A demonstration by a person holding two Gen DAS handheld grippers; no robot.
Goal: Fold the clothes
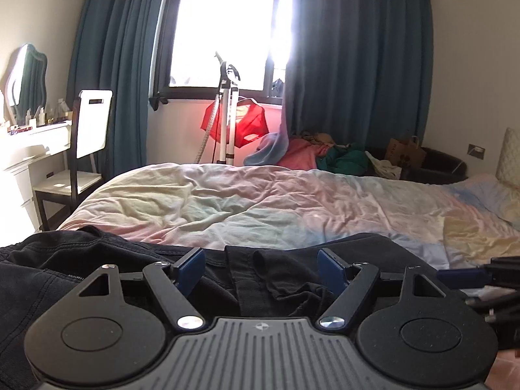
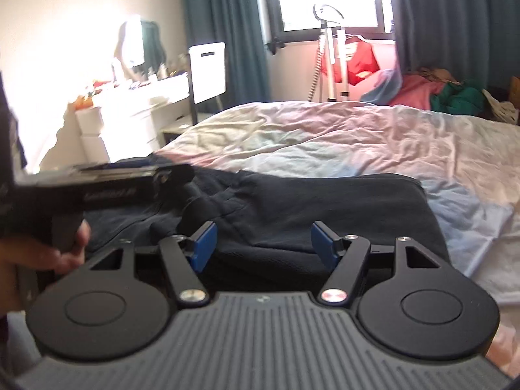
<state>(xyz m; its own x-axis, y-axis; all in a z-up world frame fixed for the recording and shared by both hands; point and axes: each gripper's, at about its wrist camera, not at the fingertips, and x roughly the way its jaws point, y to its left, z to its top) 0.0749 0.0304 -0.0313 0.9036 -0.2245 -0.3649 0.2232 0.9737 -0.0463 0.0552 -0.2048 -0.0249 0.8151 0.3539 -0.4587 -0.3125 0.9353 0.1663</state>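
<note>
Both grippers hang open and empty over dark clothes [image 1: 97, 269] on the near edge of a bed [image 1: 260, 201] — left gripper [image 1: 261, 268] above rumpled folds, right gripper [image 2: 261, 243] above a flatter panel. The garment lies directly below and ahead of each, stretching side to side; neither looks nearer. Beyond, curtains [image 1: 357, 65] frame a bright window.
</note>
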